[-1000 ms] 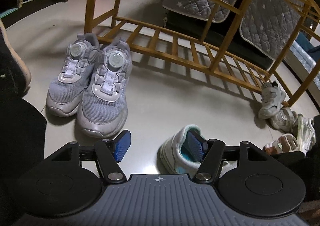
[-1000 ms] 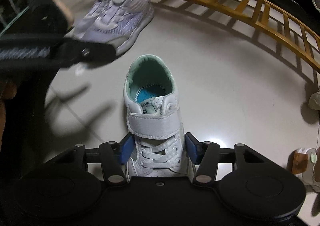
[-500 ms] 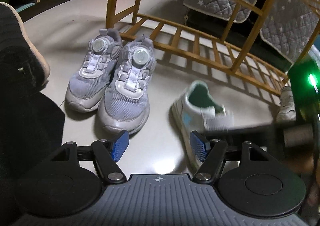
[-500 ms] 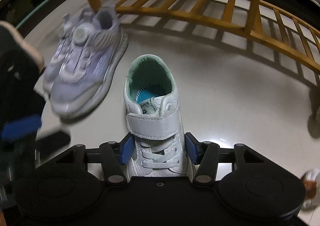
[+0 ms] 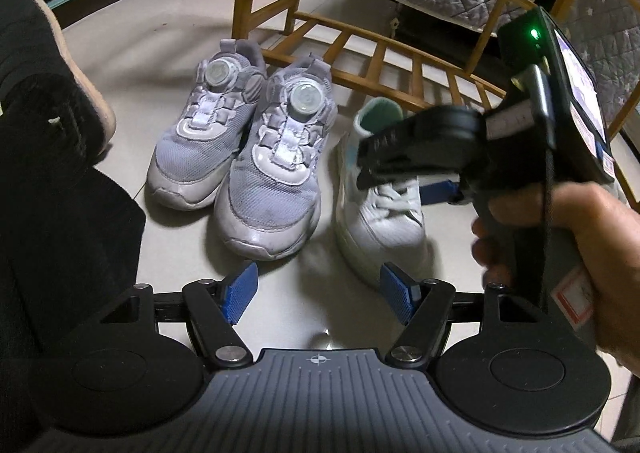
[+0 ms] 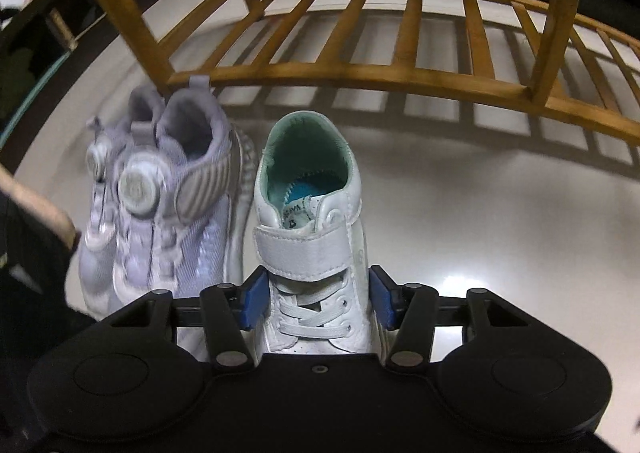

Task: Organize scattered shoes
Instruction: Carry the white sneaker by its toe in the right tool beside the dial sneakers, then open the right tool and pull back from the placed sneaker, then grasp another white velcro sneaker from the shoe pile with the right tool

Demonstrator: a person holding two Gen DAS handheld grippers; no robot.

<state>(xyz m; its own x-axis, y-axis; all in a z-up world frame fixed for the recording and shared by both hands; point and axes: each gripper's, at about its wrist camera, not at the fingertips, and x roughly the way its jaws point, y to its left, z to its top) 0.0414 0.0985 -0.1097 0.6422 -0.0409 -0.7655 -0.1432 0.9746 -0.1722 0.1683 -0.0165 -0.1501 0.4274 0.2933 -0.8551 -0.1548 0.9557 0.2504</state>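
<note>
1. Right now my left gripper [image 5: 318, 291] hangs spread and empty over the floor [image 5: 280, 317].
2. My right gripper [image 6: 316, 303] pinches the white shoe [image 6: 316, 253] across its laces, just beside the grey pair [image 5: 244, 149].
3. Progress: one pair lined up before the wooden rack [image 6: 360, 73]; the white shoe's mate isn't in view.
4. Versus a second ago: white shoe carried in next to the pair; the small shoes have left my left view.

Right tool [image 6: 314, 303] clamped, angled down; left tool [image 5: 318, 295] agape, empty.

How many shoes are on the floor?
3: two grey sneakers side by side, and one white shoe beside them, between the right gripper's fingers. Others may be hidden.
</note>
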